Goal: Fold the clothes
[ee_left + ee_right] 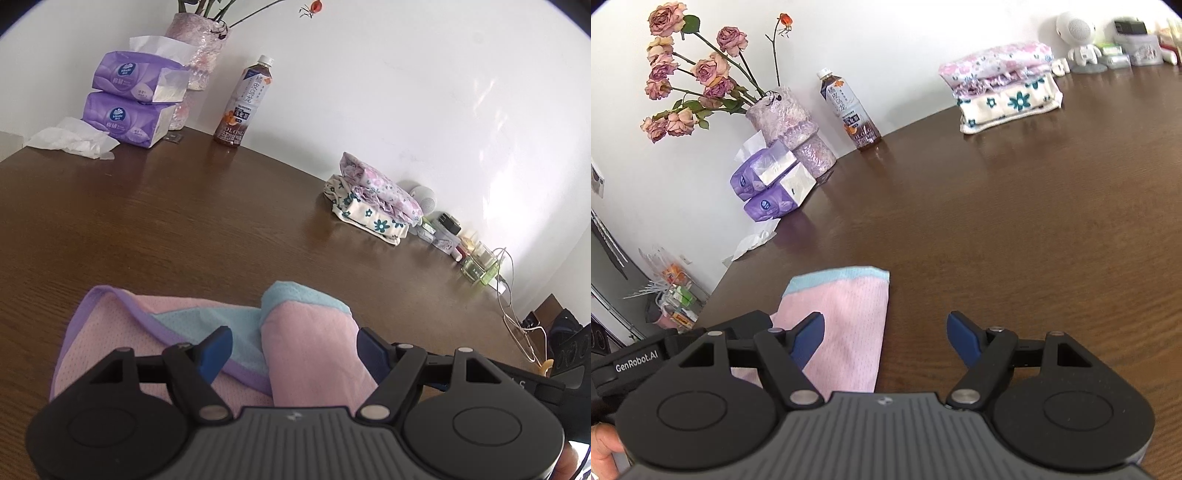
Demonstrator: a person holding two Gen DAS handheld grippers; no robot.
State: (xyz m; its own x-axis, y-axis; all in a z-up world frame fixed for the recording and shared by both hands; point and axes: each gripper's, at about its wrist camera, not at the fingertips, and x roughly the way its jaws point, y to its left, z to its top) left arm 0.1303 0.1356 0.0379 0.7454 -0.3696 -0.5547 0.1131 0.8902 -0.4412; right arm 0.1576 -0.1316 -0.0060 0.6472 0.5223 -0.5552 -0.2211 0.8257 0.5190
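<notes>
A pink mesh garment with light blue and purple trim lies folded over on the brown wooden table. My left gripper is open right above it, blue fingers straddling the raised pink fold without closing on it. In the right wrist view the same garment lies flat, its blue-edged end pointing away. My right gripper is open, its left finger over the garment's near part, its right finger over bare wood. The left gripper's black body shows at the lower left edge.
A stack of folded floral clothes sits at the table's far side by the wall. Purple tissue packs, a vase of dried roses, a tea bottle, small items and cables line the wall.
</notes>
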